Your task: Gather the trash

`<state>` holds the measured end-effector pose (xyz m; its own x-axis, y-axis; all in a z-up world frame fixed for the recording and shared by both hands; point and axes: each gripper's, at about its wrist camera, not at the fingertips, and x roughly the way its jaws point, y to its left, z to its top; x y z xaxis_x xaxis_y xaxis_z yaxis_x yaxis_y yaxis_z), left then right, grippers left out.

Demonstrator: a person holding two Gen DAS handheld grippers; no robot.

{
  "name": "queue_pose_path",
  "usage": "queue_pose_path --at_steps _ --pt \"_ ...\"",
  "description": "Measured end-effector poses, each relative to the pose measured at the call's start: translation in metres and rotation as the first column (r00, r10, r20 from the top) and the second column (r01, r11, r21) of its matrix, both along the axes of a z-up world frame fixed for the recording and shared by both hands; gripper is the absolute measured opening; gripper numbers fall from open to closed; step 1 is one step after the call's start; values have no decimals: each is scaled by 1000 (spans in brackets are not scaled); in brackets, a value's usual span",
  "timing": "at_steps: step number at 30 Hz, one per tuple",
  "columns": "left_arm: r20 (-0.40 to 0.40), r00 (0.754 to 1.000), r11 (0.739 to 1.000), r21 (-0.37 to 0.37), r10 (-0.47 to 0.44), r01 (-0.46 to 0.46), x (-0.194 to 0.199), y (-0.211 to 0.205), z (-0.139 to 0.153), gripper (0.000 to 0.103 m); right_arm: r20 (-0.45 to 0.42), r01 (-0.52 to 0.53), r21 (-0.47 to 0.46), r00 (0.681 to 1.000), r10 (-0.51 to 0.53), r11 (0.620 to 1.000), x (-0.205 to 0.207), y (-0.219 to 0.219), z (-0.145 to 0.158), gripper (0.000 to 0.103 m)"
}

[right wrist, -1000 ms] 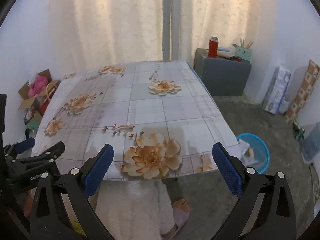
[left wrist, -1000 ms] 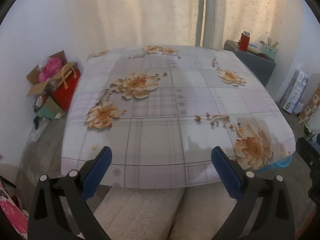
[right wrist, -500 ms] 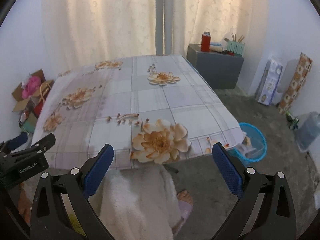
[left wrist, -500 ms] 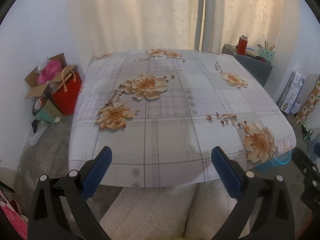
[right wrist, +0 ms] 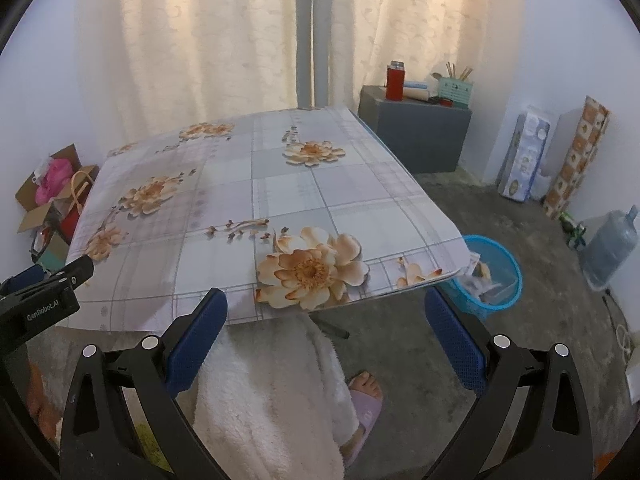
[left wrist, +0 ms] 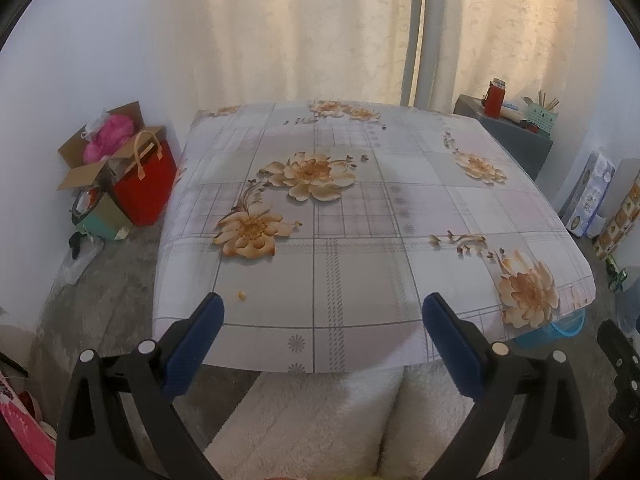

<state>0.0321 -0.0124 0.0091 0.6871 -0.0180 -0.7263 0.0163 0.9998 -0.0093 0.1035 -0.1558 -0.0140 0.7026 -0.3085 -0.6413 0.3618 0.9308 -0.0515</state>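
A small yellow crumb [left wrist: 241, 295] lies on the flowered tablecloth [left wrist: 360, 216] near the table's front left edge. My left gripper [left wrist: 322, 322] hangs open over the near edge of the table, the crumb just right of its left finger. My right gripper [right wrist: 326, 320] is open too, held off the table's front right corner [right wrist: 452, 240]. A blue basket [right wrist: 498, 276] with scraps of trash in it stands on the floor by that corner. Nothing sits between either pair of fingers.
A person's white fleecy lap [right wrist: 272, 400] and sandalled foot [right wrist: 366, 398] are below the table edge. A red bag [left wrist: 146, 184] and open cardboard box [left wrist: 96, 152] stand left of the table. A grey cabinet [right wrist: 416, 132], a water jug [right wrist: 610, 248] and packages [right wrist: 524, 156] line the right wall.
Both grippers have pulled back and risen, so the table looks further away and more of the floor shows. The jaws stay open and hold nothing.
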Motion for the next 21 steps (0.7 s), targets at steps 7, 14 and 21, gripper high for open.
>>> queue_pose_path --at_steps 7,14,21 --pt "-4 1000 1000 18 -4 4 0 -2 -1 97 0 4 12 1000 -4 1000 1 -4 -4 95" --pt "-9 1000 999 42 1 -1 3 1 -3 97 0 8 6 1000 -8 1000 3 -4 -4 95" --pt "-21 1000 998 55 11 -9 9 6 -6 97 12 31 -17 999 -30 999 2 -13 -1 95"
